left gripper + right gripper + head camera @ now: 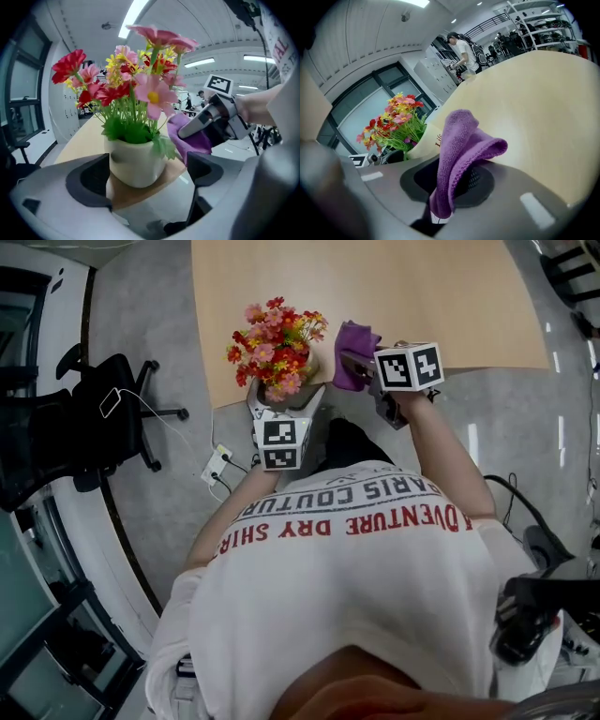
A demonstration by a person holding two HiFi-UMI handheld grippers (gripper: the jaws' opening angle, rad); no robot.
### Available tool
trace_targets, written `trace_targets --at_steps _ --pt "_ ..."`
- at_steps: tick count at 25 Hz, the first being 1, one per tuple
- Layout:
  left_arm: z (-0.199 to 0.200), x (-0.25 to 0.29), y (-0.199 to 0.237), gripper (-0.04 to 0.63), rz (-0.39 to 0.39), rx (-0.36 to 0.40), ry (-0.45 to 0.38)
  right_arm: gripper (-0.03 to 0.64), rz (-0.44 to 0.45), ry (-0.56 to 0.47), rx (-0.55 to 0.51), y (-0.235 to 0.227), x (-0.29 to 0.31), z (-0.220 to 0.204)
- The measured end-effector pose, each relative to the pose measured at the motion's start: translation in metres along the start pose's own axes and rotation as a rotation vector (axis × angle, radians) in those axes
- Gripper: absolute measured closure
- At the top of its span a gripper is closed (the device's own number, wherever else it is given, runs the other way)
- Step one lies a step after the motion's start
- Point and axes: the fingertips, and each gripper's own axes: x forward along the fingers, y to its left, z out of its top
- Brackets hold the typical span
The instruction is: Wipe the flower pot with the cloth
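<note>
A white flower pot (136, 161) holding red, pink and yellow flowers (275, 338) stands at the near corner of the wooden table (422, 296). My left gripper (147, 174) is open, one jaw on each side of the pot, with a gap showing on the right side. In the head view the left gripper (284, 402) reaches in from below the pot (298, 390). My right gripper (450, 183) is shut on a folded purple cloth (461, 140). The cloth (352, 345) hangs just right of the flowers, close beside the pot (427, 139); whether it touches is unclear.
The table's near edge runs just behind the pot, with grey floor below. A black office chair (94, 418) stands at the left and a power strip (217, 465) with cables lies on the floor. Black equipment (534, 610) sits at the right. A person (462, 47) stands far off.
</note>
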Motion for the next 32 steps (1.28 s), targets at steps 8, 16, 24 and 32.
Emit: trace_targets --at_steps 8,16,24,32 --pt "0.008 0.012 0.009 0.094 0.180 -0.105 -0.030 0.581 -0.022 -0.061 0.027 -0.006 -0.025 -0.015" --pt "0.018 0.016 0.046 0.144 0.202 -0.092 -0.039 0.581 -0.011 -0.081 0.032 0.009 -0.014 0.003" --pt "0.021 0.023 0.051 0.149 0.021 -0.010 -0.038 0.581 0.062 -0.070 0.011 0.018 -0.002 0.019" --pt "0.028 0.022 0.041 0.149 -0.275 0.130 -0.028 0.581 0.162 -0.049 0.016 0.035 0.004 0.035"
